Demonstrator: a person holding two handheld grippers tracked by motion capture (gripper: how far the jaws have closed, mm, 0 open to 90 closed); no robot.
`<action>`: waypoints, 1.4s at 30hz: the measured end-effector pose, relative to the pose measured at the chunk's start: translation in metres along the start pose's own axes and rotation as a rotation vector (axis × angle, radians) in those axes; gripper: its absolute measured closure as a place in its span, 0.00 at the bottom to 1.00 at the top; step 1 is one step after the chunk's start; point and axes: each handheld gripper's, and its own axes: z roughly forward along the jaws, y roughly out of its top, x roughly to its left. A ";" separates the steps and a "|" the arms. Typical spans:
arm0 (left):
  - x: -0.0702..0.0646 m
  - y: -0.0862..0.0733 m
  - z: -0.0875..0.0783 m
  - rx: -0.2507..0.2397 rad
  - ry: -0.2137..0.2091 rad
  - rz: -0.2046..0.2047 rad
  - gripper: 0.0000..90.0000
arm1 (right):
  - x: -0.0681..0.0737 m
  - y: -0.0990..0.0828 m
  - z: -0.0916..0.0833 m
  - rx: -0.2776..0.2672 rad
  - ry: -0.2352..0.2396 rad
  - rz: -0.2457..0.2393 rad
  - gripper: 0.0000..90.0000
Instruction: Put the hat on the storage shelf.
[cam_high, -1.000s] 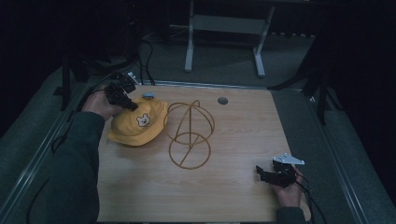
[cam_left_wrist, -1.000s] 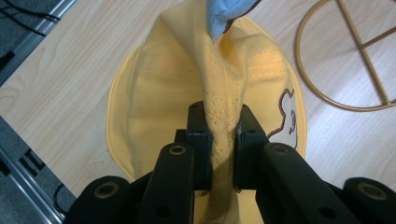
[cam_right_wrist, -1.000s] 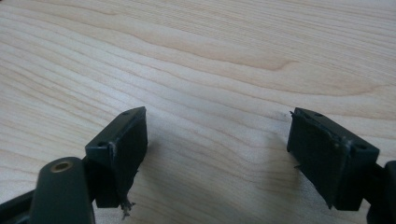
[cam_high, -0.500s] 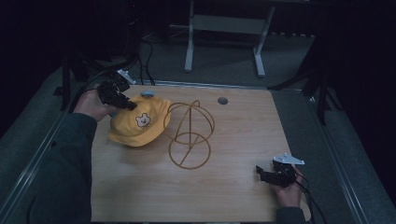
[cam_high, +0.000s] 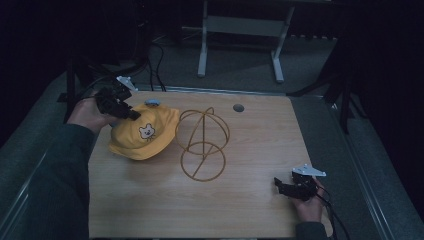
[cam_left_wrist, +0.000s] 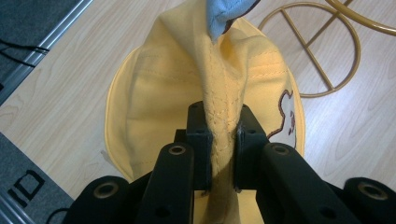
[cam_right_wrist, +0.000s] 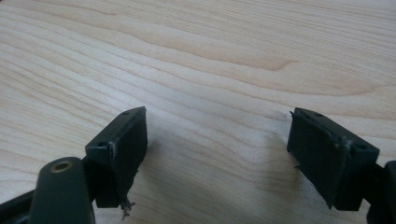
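Note:
A yellow cap (cam_high: 142, 134) with a bear picture lies at the left of the wooden table (cam_high: 250, 150), its top pulled up. My left gripper (cam_high: 125, 111) is shut on a fold of the cap's crown; in the left gripper view the yellow cloth (cam_left_wrist: 223, 93) is pinched between the jaws of the left gripper (cam_left_wrist: 223, 144). A blue patch (cam_left_wrist: 226, 14) shows at the cap's far end. A gold wire stand (cam_high: 202, 142) rises just right of the cap. My right gripper (cam_high: 287, 187) rests open near the table's front right corner, nothing between its jaws (cam_right_wrist: 217, 144).
A small dark round hole (cam_high: 238, 107) sits near the table's back edge. Behind the table stands a grey metal frame (cam_high: 240, 30) on the floor, with cables (cam_high: 155, 60) at the left. Grey rails run along both sides of the table.
My left gripper has risen slightly and drawn back toward the left with the cap's crown in it, lifting the cloth. The right gripper has stayed put.

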 end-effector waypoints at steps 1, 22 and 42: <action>0.000 -0.001 -0.001 -0.001 0.000 0.004 0.89 | 0.000 0.000 0.000 0.000 0.000 0.000 0.22; 0.000 -0.012 -0.025 -0.068 -0.014 -0.006 0.88 | 0.000 0.000 0.000 0.000 0.000 0.000 0.22; -0.002 -0.015 -0.047 -0.096 -0.035 0.026 0.88 | 0.000 0.000 0.000 -0.001 0.000 0.000 0.22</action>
